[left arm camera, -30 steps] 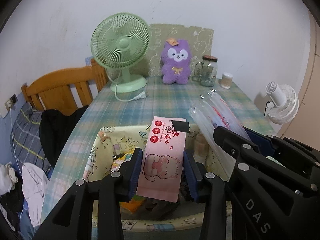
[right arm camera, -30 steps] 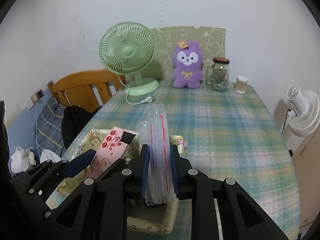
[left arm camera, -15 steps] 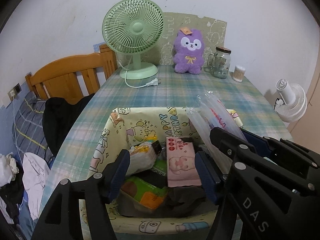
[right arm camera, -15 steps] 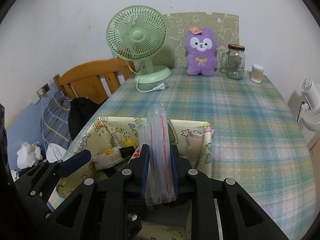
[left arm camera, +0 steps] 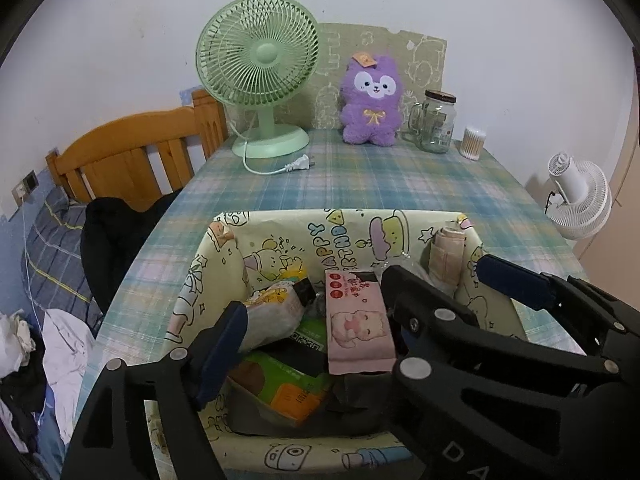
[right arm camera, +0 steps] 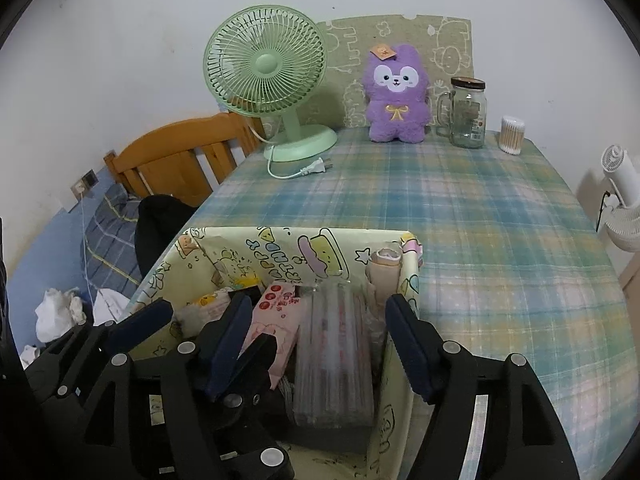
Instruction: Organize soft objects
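A yellow cartoon-print fabric bin [left arm camera: 280, 236] [right arm camera: 256, 248] stands on the near part of the plaid table. In it lie a pink wet-wipes pack [left arm camera: 358, 324] [right arm camera: 276, 320], a clear packet with red lines [right arm camera: 334, 356], a yellow pouch [left arm camera: 276, 312], a green pack [left arm camera: 288, 384] and a beige roll [left arm camera: 446, 252] [right arm camera: 384, 276]. My left gripper [left arm camera: 312, 340] is open and empty over the bin. My right gripper [right arm camera: 320, 340] is open above the clear packet, not holding it. A purple plush toy [left arm camera: 372, 100] [right arm camera: 396, 96] sits at the table's far edge.
A green desk fan [left arm camera: 260, 76] with a loose plug [left arm camera: 298, 166], a glass jar [left arm camera: 436, 120] and a cotton-swab tub [left arm camera: 474, 142] stand at the back. A wooden bed headboard [left arm camera: 132, 156] and clothes [left arm camera: 60, 340] lie left. A white fan [left arm camera: 580, 196] stands right.
My left gripper opened and let the pink wipes pack drop into the bin. My right gripper then opened and released the clear packet into the bin. Both grippers came closer over it.
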`<state>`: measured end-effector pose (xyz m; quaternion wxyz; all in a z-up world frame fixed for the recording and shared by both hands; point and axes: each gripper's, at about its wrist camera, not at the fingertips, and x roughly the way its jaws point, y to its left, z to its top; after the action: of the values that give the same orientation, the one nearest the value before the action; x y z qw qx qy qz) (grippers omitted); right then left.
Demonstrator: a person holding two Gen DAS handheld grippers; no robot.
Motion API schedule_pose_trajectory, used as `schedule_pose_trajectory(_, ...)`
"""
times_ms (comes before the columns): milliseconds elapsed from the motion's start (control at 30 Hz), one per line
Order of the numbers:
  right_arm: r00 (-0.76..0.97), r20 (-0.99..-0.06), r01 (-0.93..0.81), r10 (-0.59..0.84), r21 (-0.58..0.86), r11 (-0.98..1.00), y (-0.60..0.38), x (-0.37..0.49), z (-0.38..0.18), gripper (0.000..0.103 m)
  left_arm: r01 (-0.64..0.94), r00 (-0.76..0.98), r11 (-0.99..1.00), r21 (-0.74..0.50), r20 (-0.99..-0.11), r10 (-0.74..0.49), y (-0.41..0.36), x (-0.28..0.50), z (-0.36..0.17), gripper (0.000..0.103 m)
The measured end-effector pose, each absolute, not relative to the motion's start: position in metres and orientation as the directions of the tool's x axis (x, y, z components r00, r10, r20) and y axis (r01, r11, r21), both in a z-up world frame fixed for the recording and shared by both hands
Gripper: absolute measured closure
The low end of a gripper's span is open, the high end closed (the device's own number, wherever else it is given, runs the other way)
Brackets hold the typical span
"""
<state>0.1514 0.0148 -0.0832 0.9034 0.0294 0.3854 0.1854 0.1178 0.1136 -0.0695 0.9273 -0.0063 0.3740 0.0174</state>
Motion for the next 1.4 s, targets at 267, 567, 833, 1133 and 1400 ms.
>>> schedule_pose_trajectory(267,0.666,-0.662,-0.296,0.344,0.189,0.936,-0.002,0.138,-0.068,0.022,-0.009,0.738,1.000,-0.012,-0.675,-0.001,0.101,0.107,-0.058,0.012)
schedule_pose_trajectory(567,0.709,-0.629,-0.263,0.321,0.186,0.947,-0.032,0.119,-0.047,0.020,0.016,0.768,1.000,0.008,-0.641,-0.008,0.074,0.093,-0.039,0.009)
schedule_pose_trajectory(833,0.760,-0.580,-0.234,0.292,0.176,0.956,-0.061,0.099,-0.020,0.015,0.023,0.802,1.000,0.011,-0.597,-0.011,0.051,0.077,-0.017,0.007)
schedule_pose_trajectory(1133,0.820,-0.515,-0.200,0.250,0.152,0.968,-0.095,0.068,0.009,0.014,0.045,0.842,0.998,0.033,-0.540,-0.020,0.025,0.055,0.006,0.003)
schedule_pose_trajectory(1400,0.863,-0.463,-0.157,0.203,0.136,0.978,-0.124,0.046,0.028,0.012,0.051,0.874,0.998,0.041,-0.486,-0.025,0.012,0.034,0.027,0.000)
